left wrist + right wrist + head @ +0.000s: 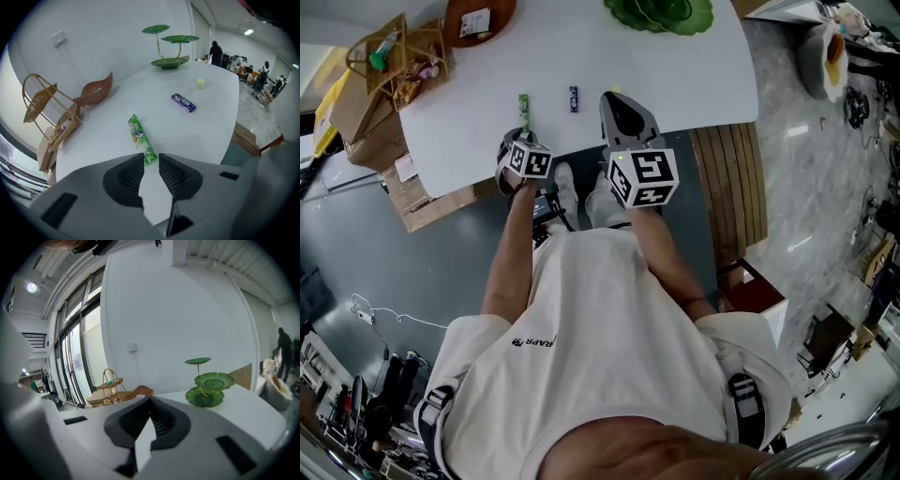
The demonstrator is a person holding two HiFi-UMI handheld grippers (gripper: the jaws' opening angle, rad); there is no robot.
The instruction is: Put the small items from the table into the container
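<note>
Pickup of the first item looks to be the step in hand. The left gripper (151, 161) points steeply down at the white table (206, 136), its jaws apart by a narrow gap. The near end of the green packet (139, 138) lies right at that gap, but neither pad visibly presses on it. From there the packet lies flat on the table and runs away toward 11 o'clock. The right gripper (150, 404) is held off to the side above the table edge, jaws together with nothing between them.

Farther out in the left gripper view, a blue packet (183, 102) lies at 1 o'clock, well apart from the green one. A small pale yellow-green item (200, 83) sits beyond it on the same bearing. A brown leaf-shaped bowl (96, 89) stands at 10 o'clock, a wicker basket stand (47, 112) at 9 o'clock off the table's corner, and a green tiered dish (171, 51) at 12 o'clock. Which of these is the container meant, I cannot tell; the bowl seems likeliest.

Nothing appears to have been put away yet. The next move calls for the pads to pinch the thin wrapper's end squarely, then lift it cleanly. A flat, slippery packet could slide out of an off-centre grip.
</note>
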